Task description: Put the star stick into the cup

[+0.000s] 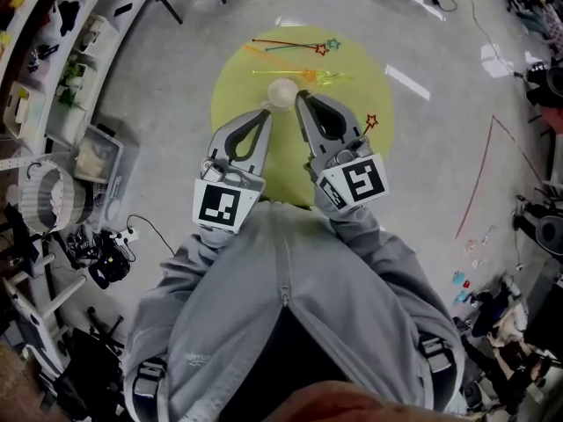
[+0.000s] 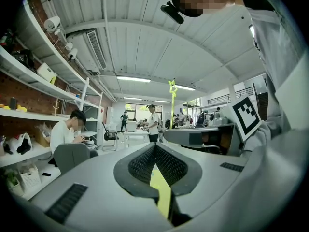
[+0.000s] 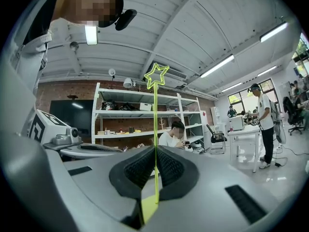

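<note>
A white cup (image 1: 282, 92) stands on the round yellow table (image 1: 233, 86), just beyond both gripper tips. My right gripper (image 1: 301, 97) (image 3: 154, 151) is shut on a thin yellow-green star stick (image 3: 155, 124). The stick rises from the jaws to an outlined star (image 3: 157, 75). From the left gripper view the same stick (image 2: 171, 103) stands upright over the right gripper (image 2: 203, 137). I cannot make out the held stick in the head view. My left gripper (image 1: 266, 112) (image 2: 154, 149) sits left of the cup, shut with nothing between its pads.
Several more star sticks (image 1: 290, 44) lie at the table's far side, and one small red-edged star (image 1: 371, 121) lies right of my right gripper. Shelving (image 1: 53, 60) and cables (image 1: 101, 258) fill the floor's left side. Shelves (image 3: 145, 115) and seated and standing people are farther off.
</note>
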